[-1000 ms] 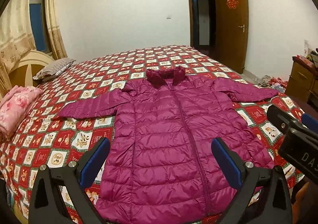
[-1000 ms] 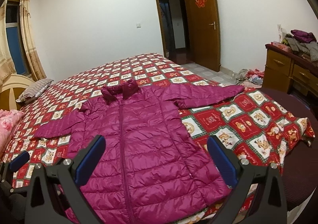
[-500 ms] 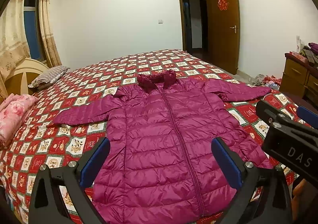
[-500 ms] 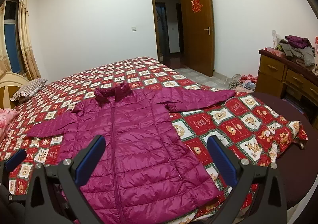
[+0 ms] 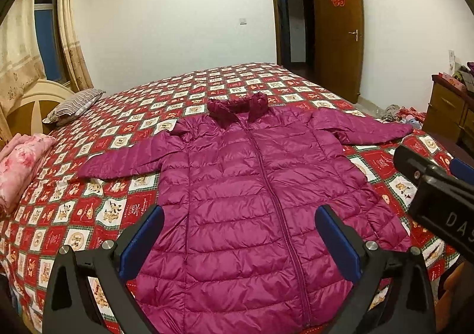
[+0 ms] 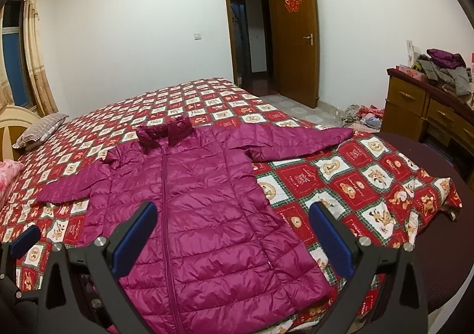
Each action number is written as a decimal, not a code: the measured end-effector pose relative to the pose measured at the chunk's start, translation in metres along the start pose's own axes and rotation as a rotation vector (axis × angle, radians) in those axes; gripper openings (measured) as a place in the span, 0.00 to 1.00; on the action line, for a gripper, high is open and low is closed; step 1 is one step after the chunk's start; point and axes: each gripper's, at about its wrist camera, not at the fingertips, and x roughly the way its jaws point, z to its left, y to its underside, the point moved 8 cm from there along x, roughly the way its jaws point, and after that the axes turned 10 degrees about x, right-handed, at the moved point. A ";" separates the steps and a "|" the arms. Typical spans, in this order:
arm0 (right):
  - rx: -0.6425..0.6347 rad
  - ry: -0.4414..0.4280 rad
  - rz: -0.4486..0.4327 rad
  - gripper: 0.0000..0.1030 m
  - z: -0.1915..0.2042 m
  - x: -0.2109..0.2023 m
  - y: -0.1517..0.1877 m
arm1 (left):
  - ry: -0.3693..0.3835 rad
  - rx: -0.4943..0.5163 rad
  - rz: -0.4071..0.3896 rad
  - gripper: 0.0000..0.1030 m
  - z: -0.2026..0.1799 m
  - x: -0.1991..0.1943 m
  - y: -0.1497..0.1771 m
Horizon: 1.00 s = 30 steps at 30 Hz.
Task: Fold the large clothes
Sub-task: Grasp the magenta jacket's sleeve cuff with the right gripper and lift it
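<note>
The magenta puffer jacket (image 5: 260, 200) lies flat, zipped, sleeves spread on the bed (image 5: 124, 138), and both the left gripper (image 5: 238, 233) and right gripper (image 6: 232, 228) hover above its hem, jaws released (nothing folded yet), so a sleeve probably comes first.

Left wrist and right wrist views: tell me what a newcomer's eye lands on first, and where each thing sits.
First comes the magenta puffer coat, spread flat and zipped with both sleeves out, on the near half of the bed. Under it the red-and-white checkered bedspread covers the whole bed. The left claw and right claw both hang open above the coat's hem, holding nothing.
</note>
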 end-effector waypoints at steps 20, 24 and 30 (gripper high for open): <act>0.350 0.075 0.089 1.00 -0.130 0.133 -0.088 | 0.002 -0.274 0.041 0.99 0.127 0.119 -0.035; 0.469 0.157 0.119 0.96 -0.178 0.196 -0.112 | -0.048 -0.324 0.107 0.99 0.145 0.170 -0.025; 0.502 0.342 0.151 0.83 -0.225 0.260 -0.129 | -0.154 -0.266 0.193 0.99 0.151 0.227 -0.020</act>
